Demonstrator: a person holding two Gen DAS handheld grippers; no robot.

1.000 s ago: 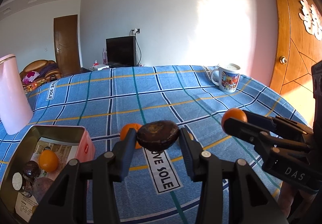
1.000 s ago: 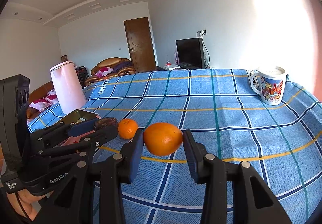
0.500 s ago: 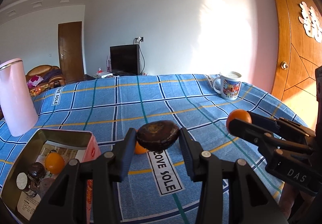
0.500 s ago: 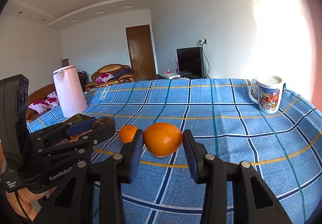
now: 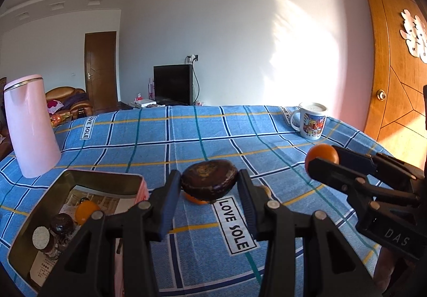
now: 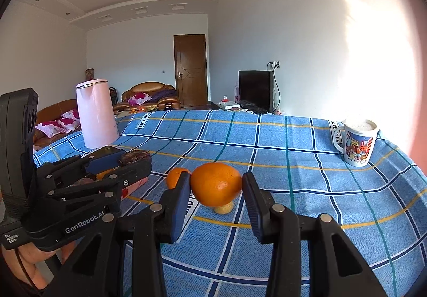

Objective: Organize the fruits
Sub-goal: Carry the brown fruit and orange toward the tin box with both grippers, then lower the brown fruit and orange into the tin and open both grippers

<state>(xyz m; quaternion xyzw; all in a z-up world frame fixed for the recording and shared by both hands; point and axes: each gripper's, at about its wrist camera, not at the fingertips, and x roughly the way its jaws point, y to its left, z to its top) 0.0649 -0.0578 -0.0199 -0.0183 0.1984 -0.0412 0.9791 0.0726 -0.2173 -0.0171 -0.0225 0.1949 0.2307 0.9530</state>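
My left gripper [image 5: 209, 186] is shut on a dark brown wrinkled fruit [image 5: 209, 179], held above the blue checked cloth. A small orange [image 5: 192, 198] lies on the cloth right behind it, mostly hidden. My right gripper [image 6: 216, 190] is shut on a large orange [image 6: 216, 186], also held off the cloth. The left wrist view shows that gripper at right, with the orange [image 5: 322, 155] at its tip. An open metal tin [image 5: 106, 176] at lower left holds an orange [image 5: 85, 213] and dark fruits [image 5: 61, 223].
A pink kettle [image 5: 29, 126] stands behind the tin at the far left. A printed mug [image 6: 357, 144] sits near the table's far right edge. A small yellowish piece [image 6: 224, 208] lies on the cloth under the held orange. A wooden door [image 5: 395, 70] is at right.
Both grippers keep their fruit. The right one has lifted a little and rolled slightly. In the left view the loose orange has slipped further behind the dark fruit.
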